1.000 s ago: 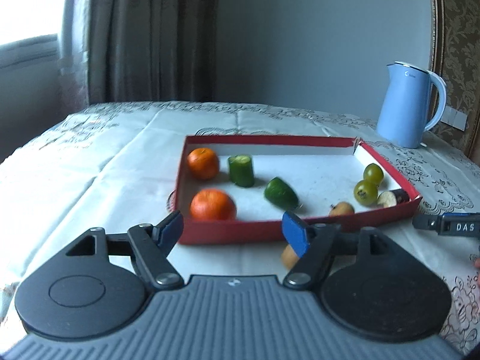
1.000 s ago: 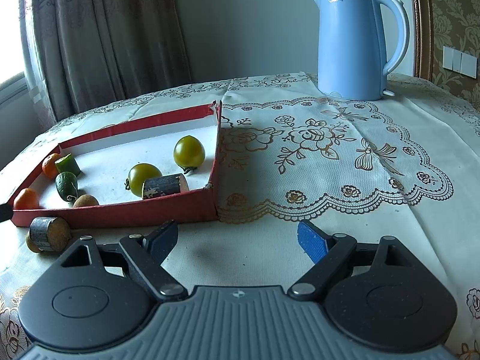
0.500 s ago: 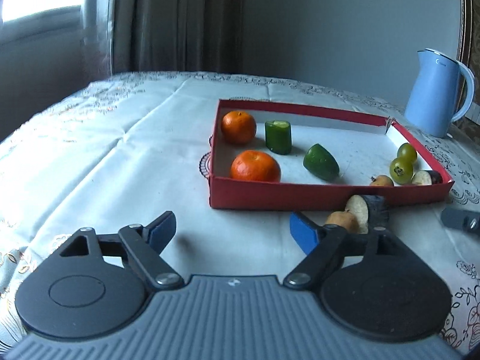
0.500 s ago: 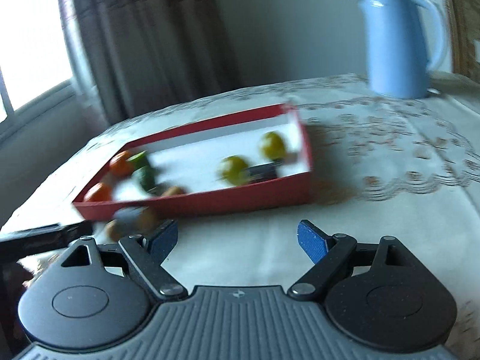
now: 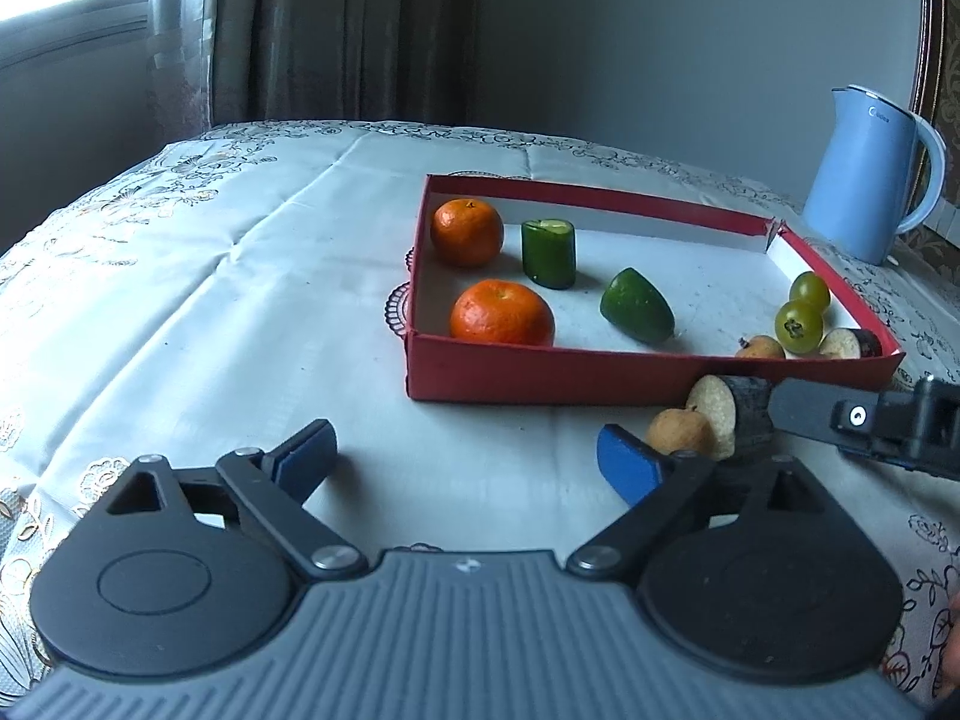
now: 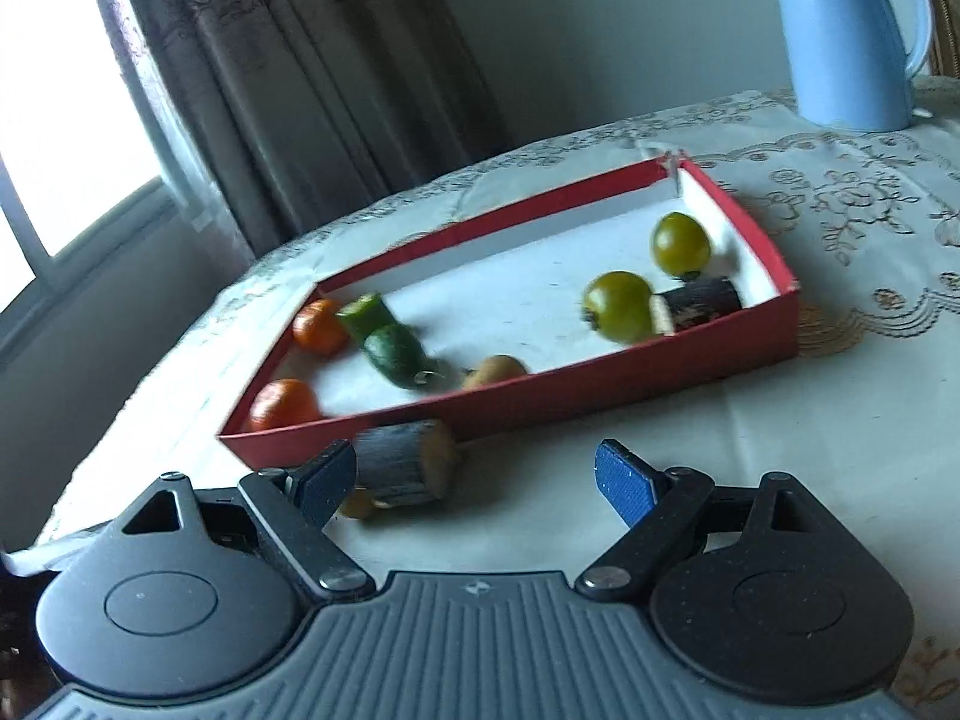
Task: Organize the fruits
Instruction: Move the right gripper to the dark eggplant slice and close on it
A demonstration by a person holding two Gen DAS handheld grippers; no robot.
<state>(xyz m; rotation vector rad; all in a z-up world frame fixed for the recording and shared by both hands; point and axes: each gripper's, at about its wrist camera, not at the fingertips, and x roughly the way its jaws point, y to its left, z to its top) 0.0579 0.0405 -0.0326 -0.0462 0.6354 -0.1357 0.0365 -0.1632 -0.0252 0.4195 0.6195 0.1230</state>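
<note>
A red tray (image 5: 600,198) (image 6: 600,384) holds two oranges (image 5: 501,312), two green cucumber pieces (image 5: 548,252), two green tomatoes (image 5: 798,326), a small brown fruit (image 5: 761,348) and a dark cut piece (image 5: 852,343). Outside its front wall lie a dark-skinned cut piece (image 5: 729,423) (image 6: 402,465) and a small brown fruit (image 5: 678,431). My left gripper (image 5: 465,453) is open and empty over the cloth. My right gripper (image 6: 474,480) is open, its left finger beside the dark piece; one right finger (image 5: 870,420) shows in the left wrist view.
A light blue kettle (image 5: 870,174) (image 6: 840,30) stands at the back right. The table carries a white lace cloth (image 5: 210,276). Curtains and a window lie behind on the left.
My right gripper swung left and closed in on the dark piece outside the tray. My left gripper drew back and left, so the tray sits further right in its view.
</note>
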